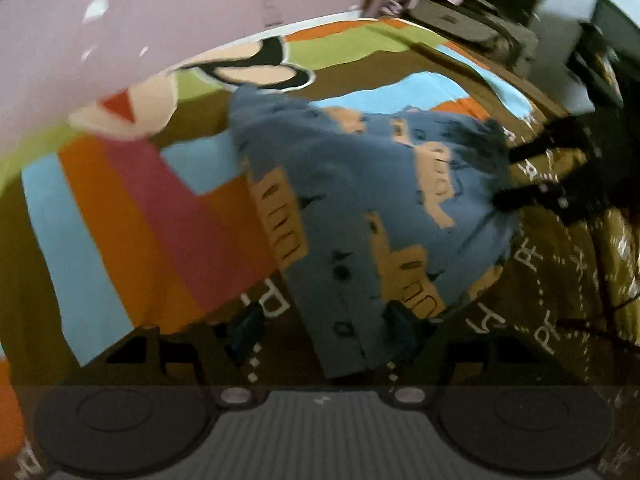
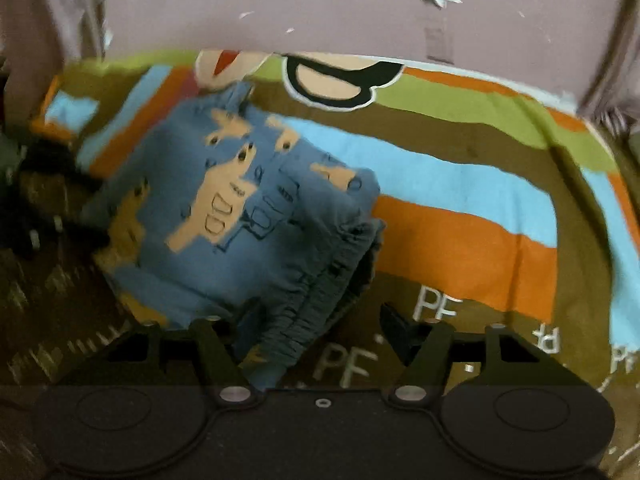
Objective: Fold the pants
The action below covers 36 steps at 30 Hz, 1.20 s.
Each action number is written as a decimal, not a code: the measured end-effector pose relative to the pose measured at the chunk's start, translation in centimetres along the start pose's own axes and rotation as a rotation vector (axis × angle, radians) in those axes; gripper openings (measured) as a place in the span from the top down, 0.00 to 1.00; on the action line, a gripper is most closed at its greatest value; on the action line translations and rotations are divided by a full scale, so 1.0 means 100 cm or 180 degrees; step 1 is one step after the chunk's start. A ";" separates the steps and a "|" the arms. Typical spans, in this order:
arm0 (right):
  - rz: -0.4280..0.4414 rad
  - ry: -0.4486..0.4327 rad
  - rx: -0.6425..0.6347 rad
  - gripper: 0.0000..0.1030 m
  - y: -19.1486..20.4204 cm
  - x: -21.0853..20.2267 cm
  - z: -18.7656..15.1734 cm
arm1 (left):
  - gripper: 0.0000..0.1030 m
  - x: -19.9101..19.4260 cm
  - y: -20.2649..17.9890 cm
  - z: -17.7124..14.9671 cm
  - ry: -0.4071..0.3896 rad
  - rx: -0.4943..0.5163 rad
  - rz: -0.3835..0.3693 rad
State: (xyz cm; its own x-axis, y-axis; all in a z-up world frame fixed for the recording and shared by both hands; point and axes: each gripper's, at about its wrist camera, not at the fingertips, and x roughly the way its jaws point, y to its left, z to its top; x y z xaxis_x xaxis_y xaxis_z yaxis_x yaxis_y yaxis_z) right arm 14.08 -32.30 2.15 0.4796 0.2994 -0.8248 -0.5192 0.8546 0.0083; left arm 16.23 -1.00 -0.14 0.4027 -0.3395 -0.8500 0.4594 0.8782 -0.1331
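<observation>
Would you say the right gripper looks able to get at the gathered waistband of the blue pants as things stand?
Probably yes. The right gripper is open, and the waistband lies between its fingers on the striped bedspread, with nothing over it. The left gripper is off at the far edge of the pants.

— Where do the pants (image 2: 240, 208) lie?
— On the bedspread (image 2: 460, 184), folded over, waistband (image 2: 320, 288) nearest the right gripper (image 2: 316, 336).
— And the left gripper (image 1: 324, 332)?
— Over the leg end; the wall (image 2: 320, 12) stands behind the bed.
</observation>
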 end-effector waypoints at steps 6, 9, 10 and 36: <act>0.0145 0.0100 0.0085 0.27 -0.001 -0.023 0.020 | 0.20 -0.011 0.004 -0.001 -0.0033 -0.0205 0.0012; 0.0138 0.0269 -0.0200 0.23 0.013 -0.043 0.026 | 0.19 -0.018 0.004 -0.002 -0.0050 -0.0246 0.0036; 0.0111 0.0275 -0.0321 0.21 0.019 -0.052 0.027 | 0.18 -0.020 0.004 -0.001 -0.0050 -0.0267 0.0057; 0.0376 -0.0213 -0.1400 0.55 0.022 -0.030 0.041 | 0.04 -0.006 -0.021 0.072 -0.0625 -0.0121 0.0941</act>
State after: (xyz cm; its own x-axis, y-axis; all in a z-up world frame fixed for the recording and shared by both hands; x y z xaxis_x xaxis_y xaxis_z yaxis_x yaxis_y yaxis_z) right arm 14.40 -29.54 6.93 0.4361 0.4230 -0.7943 -0.8171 0.5560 -0.1526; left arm 20.72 -5.03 4.29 0.6600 -0.1237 -0.7410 0.2719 0.9588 0.0822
